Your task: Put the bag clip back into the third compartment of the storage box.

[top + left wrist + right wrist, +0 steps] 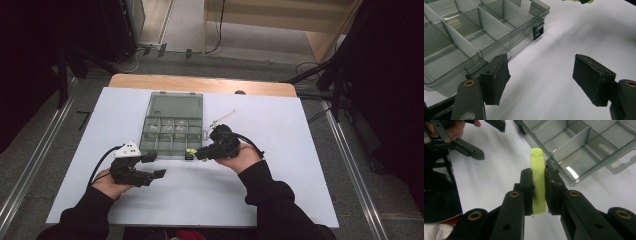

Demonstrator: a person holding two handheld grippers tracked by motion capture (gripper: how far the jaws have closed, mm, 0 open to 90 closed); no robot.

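Pinched edge-on between the jaws of the right claw (pixel 539 192), a flat lime-green tab (pixel 538 182) hangs just off the organizer box (pixel 171 131) front corner, mid-worktop (pixel 300 190). It could twist or slip from so thin a hold, I judge, or catch the box rim. The left claw (pixel 541 77) stands wide and empty beside the box's front wall.

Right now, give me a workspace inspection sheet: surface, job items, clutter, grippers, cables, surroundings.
Surface: white board over a wooden tabletop.
Job's things: smoky clear plastic compartment box, lid open flat; flat yellow-green plastic strip.
Clutter: small white wire-like piece right of the box.
Grippers: left gripper open beside the box's front edge; right gripper shut on the strip, fingers pinching its sides.
Cables: black, one trailing from each gripper.
Surroundings: grey floor, cables, metal rails.
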